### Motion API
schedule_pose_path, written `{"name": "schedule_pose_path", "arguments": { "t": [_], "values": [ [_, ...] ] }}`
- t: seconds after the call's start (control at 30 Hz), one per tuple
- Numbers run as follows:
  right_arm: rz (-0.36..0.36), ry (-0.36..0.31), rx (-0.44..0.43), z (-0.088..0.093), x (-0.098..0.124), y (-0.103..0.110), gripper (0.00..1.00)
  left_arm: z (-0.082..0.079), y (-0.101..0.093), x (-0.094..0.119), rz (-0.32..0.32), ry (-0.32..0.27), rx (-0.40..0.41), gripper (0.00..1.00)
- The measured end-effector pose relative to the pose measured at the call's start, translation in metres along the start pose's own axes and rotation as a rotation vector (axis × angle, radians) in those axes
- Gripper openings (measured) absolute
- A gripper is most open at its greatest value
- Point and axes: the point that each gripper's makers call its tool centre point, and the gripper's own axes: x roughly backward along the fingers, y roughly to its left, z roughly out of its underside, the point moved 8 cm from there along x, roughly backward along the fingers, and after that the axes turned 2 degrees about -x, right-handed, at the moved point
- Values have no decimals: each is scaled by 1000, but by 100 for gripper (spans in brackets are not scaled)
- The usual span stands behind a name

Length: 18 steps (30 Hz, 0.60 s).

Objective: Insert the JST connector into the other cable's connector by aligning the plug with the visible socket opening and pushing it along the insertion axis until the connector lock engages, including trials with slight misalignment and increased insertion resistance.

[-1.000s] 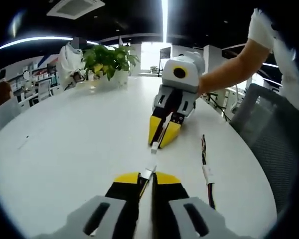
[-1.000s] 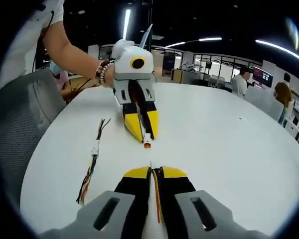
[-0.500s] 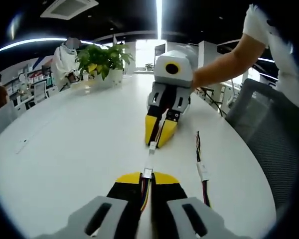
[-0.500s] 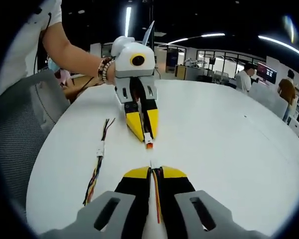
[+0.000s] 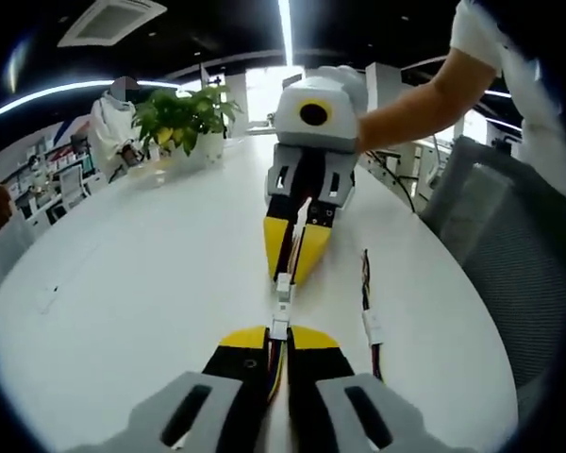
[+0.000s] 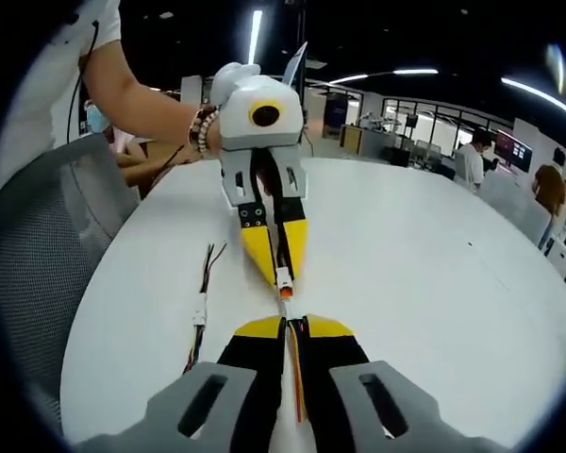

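Closed up since half a second ago: gap between the two connectors gone, tips now meeting over the white table (image 5: 123, 283). No readable writing or brand anywhere.

Left gripper (image 5: 278, 332) at 6 o'clock in its own view, jaws clenched on a white connector (image 5: 279, 327) trailing coloured wires back between the jaws. Right gripper (image 5: 291, 269) coming in from 12 o'clock, clamped on the white plug (image 5: 283, 286), touching the other connector end to end.

In the right gripper view: right gripper (image 6: 286, 324) at 6 o'clock, left gripper (image 6: 278, 272) from 12 o'clock, its connector (image 6: 283, 278) orange-tipped. Spare joined cable (image 6: 200, 316) lying at 9 o'clock, apart.
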Motion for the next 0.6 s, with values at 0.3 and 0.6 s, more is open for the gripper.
{"name": "schedule_pose_path", "arguments": {
  "t": [0.3, 0.6],
  "values": [
    [-3, 9, 22, -7, -1, 3, 3, -5, -3, 3, -3, 16, -12, 1],
    [-11, 28, 29, -6, -3, 7, 3, -5, -5, 0, 7, 43, -20, 1]
  ]
}}
